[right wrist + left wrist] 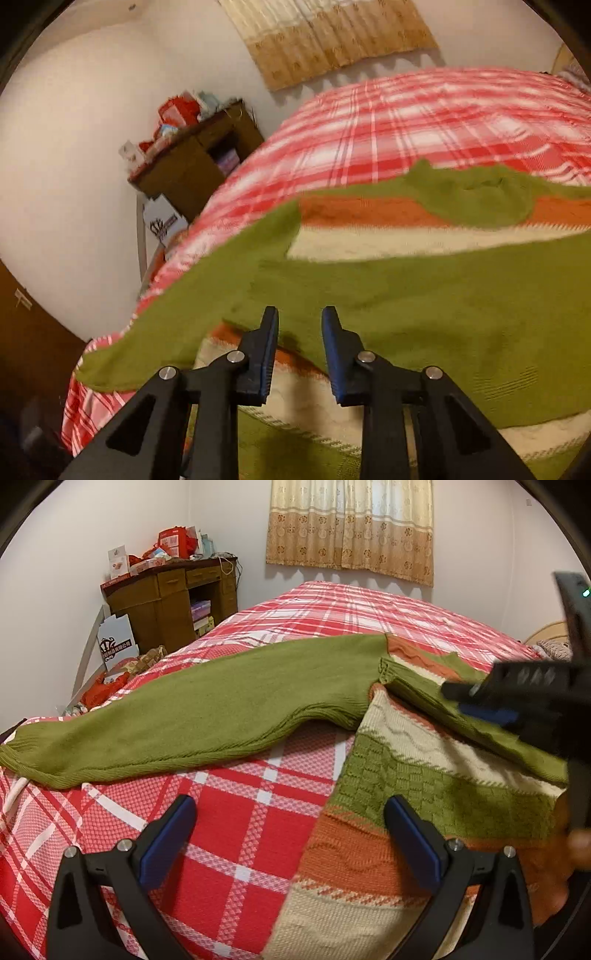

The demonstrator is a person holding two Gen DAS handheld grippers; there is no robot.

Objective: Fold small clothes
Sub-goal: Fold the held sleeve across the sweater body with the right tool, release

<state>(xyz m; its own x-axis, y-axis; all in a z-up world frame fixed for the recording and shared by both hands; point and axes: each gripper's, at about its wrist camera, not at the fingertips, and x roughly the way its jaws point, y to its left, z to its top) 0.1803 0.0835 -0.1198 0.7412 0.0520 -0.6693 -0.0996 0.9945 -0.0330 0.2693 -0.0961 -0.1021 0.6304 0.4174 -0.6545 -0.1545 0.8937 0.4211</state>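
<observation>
A knit sweater [406, 775] in green, cream and orange bands lies flat on the bed. One green sleeve [184, 709] stretches out to the left over the cover. The other green sleeve [424, 295] lies folded across the sweater's body [369, 240]. My left gripper [290, 805] stands wide open low over the sweater's left edge, its right finger over the knit and nothing between the pads. My right gripper [301, 321] hovers just over the folded sleeve, jaws narrowly apart and open; it also shows at the right of the left wrist view as the right gripper [461, 701].
The red and white plaid bed cover [240, 849] spreads all around the sweater. A brown wooden desk [166, 598] piled with red boxes stands at the far left, a white carton [118, 642] beside it. A beige curtain [351, 524] hangs on the far wall.
</observation>
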